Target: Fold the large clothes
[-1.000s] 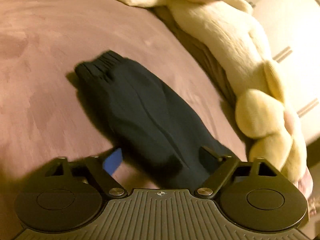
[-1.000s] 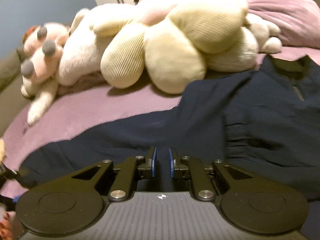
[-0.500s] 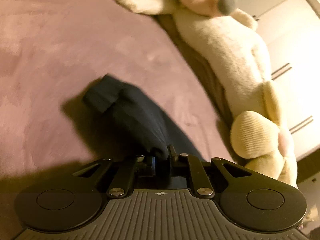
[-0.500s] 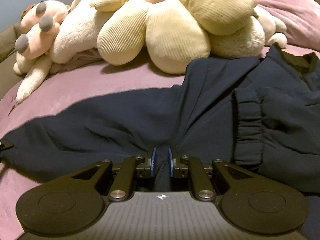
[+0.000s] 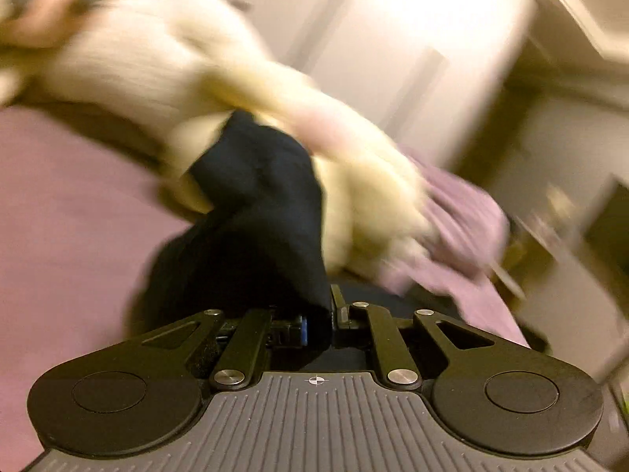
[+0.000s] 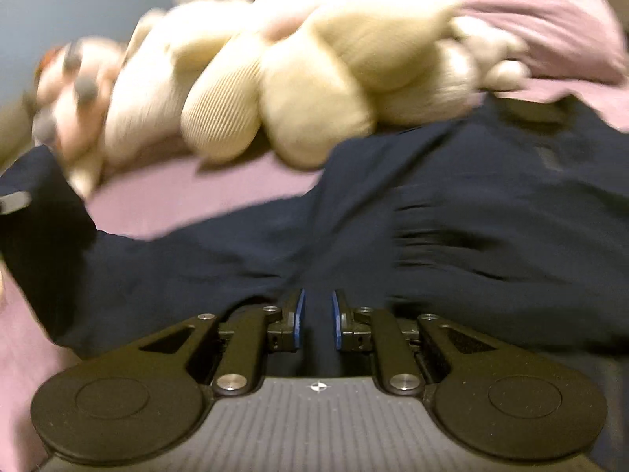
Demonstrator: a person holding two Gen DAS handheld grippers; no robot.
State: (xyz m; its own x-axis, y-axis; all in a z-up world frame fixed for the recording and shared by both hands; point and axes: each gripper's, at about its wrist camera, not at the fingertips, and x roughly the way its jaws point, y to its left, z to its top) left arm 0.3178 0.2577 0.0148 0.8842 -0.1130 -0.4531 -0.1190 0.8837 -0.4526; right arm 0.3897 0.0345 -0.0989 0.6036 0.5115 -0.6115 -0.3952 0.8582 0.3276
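Observation:
A dark navy garment (image 6: 452, 212) lies spread on the purple bed. My left gripper (image 5: 319, 322) is shut on its sleeve (image 5: 255, 212) and holds it lifted, the cuff end hanging up in front of the camera. In the right wrist view the lifted sleeve (image 6: 35, 228) shows at the far left. My right gripper (image 6: 317, 314) has its jaws nearly together on a fold of the garment's body. Both views are blurred by motion.
A large cream plush toy (image 6: 298, 90) lies along the far side of the bed, also in the left wrist view (image 5: 149, 67). A purple pillow (image 6: 550, 27) sits at the right. White wardrobe doors (image 5: 373, 51) stand behind the purple bedspread (image 5: 67, 212).
My left gripper closed on the sleeve, then lifted and swung it toward the plush toy and the garment body. My right gripper stayed shut on the garment fold.

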